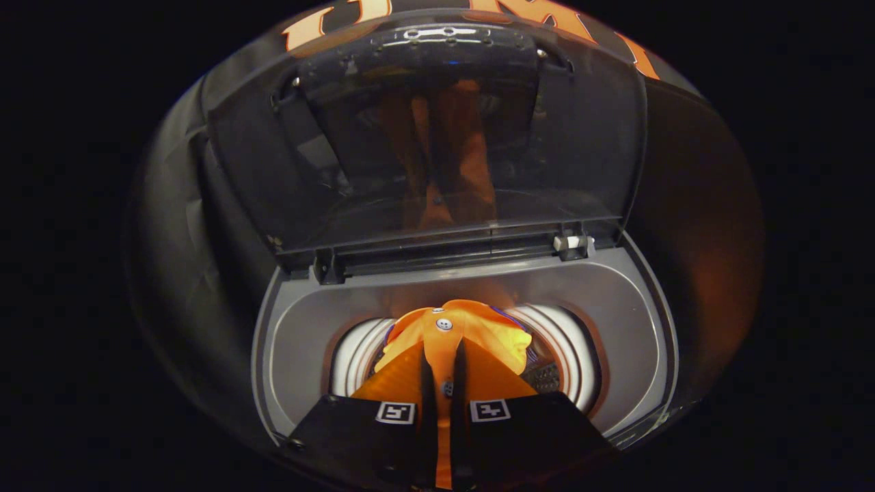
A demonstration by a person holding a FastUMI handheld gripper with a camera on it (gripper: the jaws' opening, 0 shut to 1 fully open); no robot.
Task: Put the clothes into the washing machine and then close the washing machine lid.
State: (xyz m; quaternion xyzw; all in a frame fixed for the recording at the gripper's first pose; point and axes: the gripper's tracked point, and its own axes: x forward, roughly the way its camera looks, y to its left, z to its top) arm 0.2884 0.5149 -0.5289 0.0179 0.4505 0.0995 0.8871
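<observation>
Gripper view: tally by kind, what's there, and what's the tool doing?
Orange garment: 1
White button on it: 1
Washing machine: 1
Lid, standing open: 1
Tool, shut on the orange garment over the drum: 1
Total: 5

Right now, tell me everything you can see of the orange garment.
The orange garment looks like soft woven cloth with a pale button near its top fold. It hangs bunched over the washing machine drum opening, pinched between the fingers of the gripper, which are shut on it. The raised lid reflects it.
</observation>
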